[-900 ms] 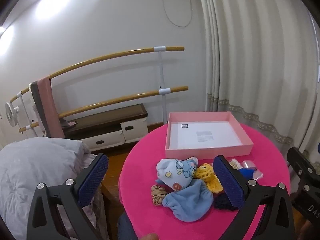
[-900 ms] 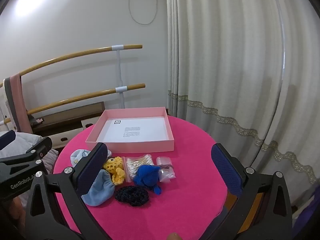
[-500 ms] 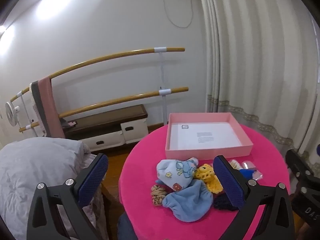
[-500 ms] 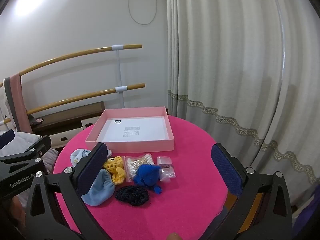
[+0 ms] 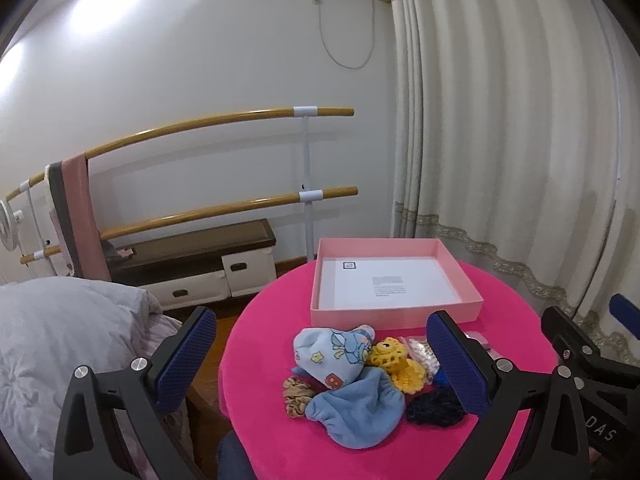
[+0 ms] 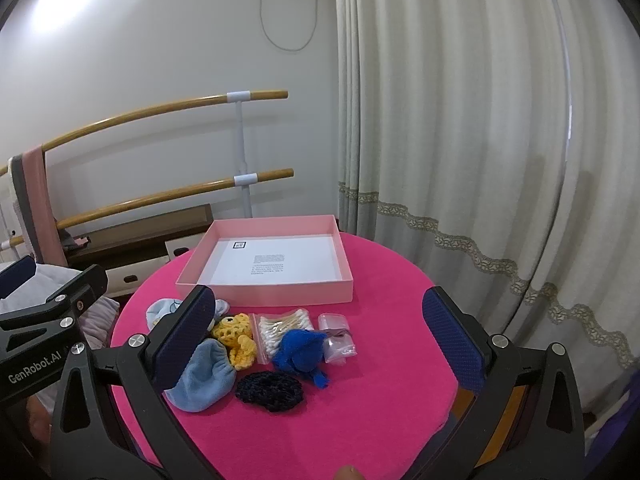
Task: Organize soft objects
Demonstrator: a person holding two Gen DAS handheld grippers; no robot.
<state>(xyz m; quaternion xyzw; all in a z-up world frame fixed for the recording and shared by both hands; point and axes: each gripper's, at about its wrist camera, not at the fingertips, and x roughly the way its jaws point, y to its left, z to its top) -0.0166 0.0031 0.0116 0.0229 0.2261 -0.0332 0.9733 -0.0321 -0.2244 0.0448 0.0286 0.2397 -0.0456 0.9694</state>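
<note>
A pile of soft things lies on the round pink table (image 6: 380, 400) in front of an empty pink box (image 5: 400, 312) (image 6: 280, 294). It holds a printed baby hat (image 5: 332, 354), a plain light blue hat (image 5: 360, 408) (image 6: 204, 380), a yellow crochet piece (image 5: 394, 362) (image 6: 236, 336), a dark blue knit piece (image 6: 300, 352), a black hair net (image 6: 268, 392) (image 5: 434, 408) and a tan scrunchie (image 5: 298, 392). My left gripper (image 5: 320, 364) is open above the pile. My right gripper (image 6: 320, 344) is open above it too. Both are empty.
A bag of cotton swabs (image 6: 280, 326) and a small clear bag (image 6: 338, 336) lie beside the pile. Curtains (image 6: 480, 160) hang to the right. A ballet barre (image 5: 200, 128), a low bench (image 5: 192, 256) and grey bedding (image 5: 60, 340) stand left of the table.
Both grippers have drifted very slightly; the view is almost unchanged. Nothing on the table has moved.
</note>
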